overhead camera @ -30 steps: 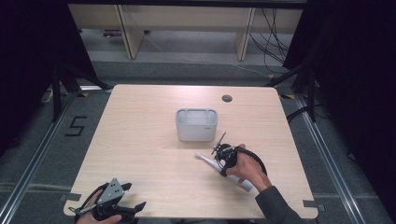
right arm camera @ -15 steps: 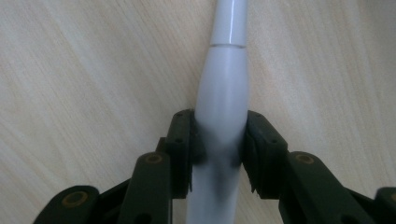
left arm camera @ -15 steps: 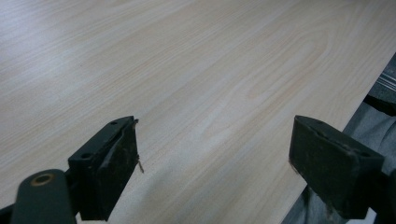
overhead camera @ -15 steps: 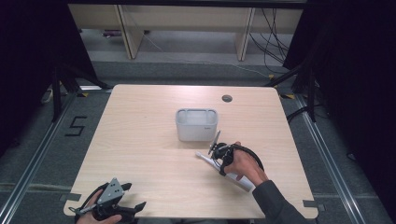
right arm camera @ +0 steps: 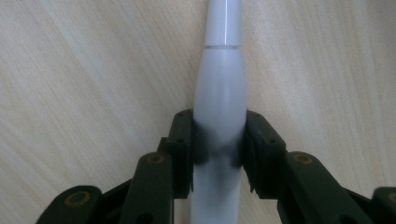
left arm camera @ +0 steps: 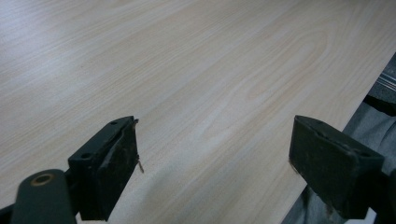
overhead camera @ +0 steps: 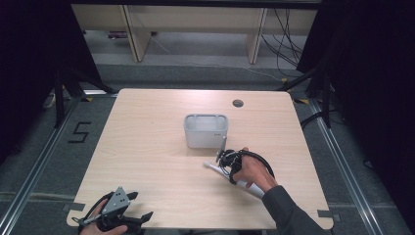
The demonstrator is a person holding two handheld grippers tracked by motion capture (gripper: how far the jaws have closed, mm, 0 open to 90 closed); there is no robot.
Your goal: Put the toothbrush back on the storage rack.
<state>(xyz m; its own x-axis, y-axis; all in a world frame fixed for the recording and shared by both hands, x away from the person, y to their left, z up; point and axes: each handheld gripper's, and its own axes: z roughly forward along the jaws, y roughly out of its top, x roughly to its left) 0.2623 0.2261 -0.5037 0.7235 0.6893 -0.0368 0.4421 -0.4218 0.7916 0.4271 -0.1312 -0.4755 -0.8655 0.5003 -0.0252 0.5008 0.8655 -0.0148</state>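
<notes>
On the surface (overhead camera: 147, 147), my right gripper (right arm camera: 218, 149) jaws had just closed onto the white toothbrush (right arm camera: 219, 93); its head was cut off. Left gripper (left arm camera: 215, 158) jaws gaped, empty.

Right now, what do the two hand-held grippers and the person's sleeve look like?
Both are black. The left hand-held gripper carries a grey three-cornered plate on top; its pads are scuffed black blocks. The right hand-held gripper has linked black arms with brass-coloured pivots and a looping black cable. Sleeve: dark grey.
</notes>
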